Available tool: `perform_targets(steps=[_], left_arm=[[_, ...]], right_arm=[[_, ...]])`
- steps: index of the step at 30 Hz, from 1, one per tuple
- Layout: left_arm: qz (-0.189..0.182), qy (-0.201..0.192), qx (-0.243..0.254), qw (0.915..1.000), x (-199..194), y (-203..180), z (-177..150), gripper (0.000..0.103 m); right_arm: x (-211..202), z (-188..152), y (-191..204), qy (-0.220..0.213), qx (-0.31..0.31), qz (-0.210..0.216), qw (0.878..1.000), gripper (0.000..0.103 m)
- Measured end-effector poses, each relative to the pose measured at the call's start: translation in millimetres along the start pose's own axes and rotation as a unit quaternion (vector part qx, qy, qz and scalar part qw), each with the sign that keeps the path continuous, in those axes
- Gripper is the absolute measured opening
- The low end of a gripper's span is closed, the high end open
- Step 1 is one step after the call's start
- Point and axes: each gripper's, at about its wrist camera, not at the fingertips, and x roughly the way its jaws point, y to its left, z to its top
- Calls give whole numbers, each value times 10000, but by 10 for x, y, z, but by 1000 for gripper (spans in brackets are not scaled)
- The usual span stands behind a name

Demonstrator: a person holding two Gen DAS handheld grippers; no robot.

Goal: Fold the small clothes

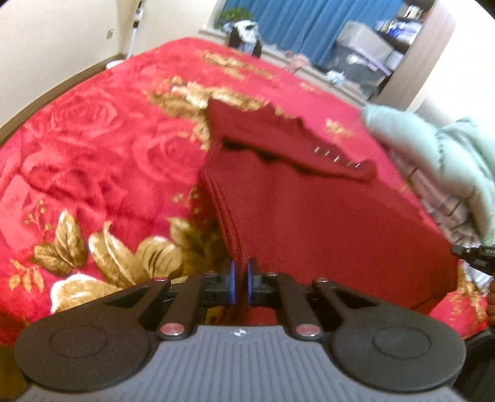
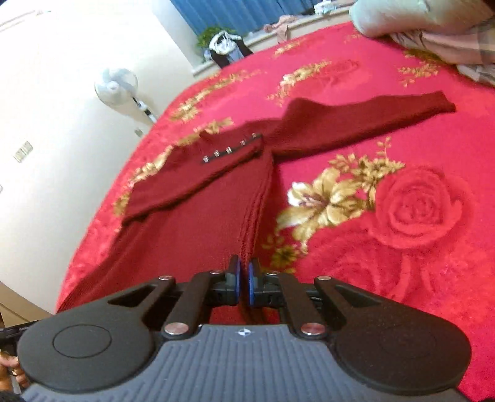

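A dark red knit sweater lies on the bed, one sleeve with small metal buttons folded across its body. My left gripper is shut on the sweater's ribbed left hem corner. My right gripper is shut on the ribbed right hem corner of the sweater. In the right wrist view the buttoned sleeve lies across the body and the other sleeve stretches out to the right on the blanket.
The bed is covered by a red blanket with gold flowers. A pile of pale green and plaid clothes sits at the right, also seen in the right wrist view. A fan stands by the wall.
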Motion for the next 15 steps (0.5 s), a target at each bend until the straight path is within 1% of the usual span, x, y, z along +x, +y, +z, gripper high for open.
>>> perform_targets(steps=[3, 4, 5, 6, 7, 8, 9, 10, 11, 12, 13, 15], left_arm=[[-98, -21, 19, 9999, -152, 1, 26, 7], [-38, 60, 39, 10000, -122, 17, 11, 8], [56, 222, 40, 9997, -73, 45, -26, 9], [146, 565, 9, 9983, 84, 94, -73, 12], [257, 910, -45, 9955, 214, 136, -121, 12], [494, 1130, -61, 9923, 318, 166, -171, 11], [798, 1123, 9, 9905, 370, 152, -200, 11], [888, 986, 108, 9911, 372, 112, -198, 11], [811, 845, 164, 9930, 358, 63, -169, 13], [719, 691, 208, 9948, 341, 10, -133, 18], [638, 445, 332, 9964, 312, -83, -81, 22], [655, 77, 721, 9952, 313, -309, 11, 43]], right_arm=[[-291, 64, 22, -178, 2, -28, 9998, 2], [-354, 73, 1, -235, -5, -96, 9997, 0], [-377, 73, -25, -276, -63, -268, 9992, 0], [-330, 65, -53, -194, -147, -488, 9985, 0], [-233, 41, -99, -14, -238, -820, 9963, 0], [-146, 12, -154, 136, -268, -1174, 9926, 0], [-71, -19, -199, 201, -257, -1387, 9898, 3], [-19, -45, -224, 205, -228, -1420, 9894, 3], [8, -51, -221, 177, -205, -1352, 9904, 3], [36, -43, -184, 97, -236, -1257, 9917, 3], [56, -27, -124, 3, -323, -1183, 9925, 3], [134, 45, 37, -172, -566, -1100, 9922, 5]])
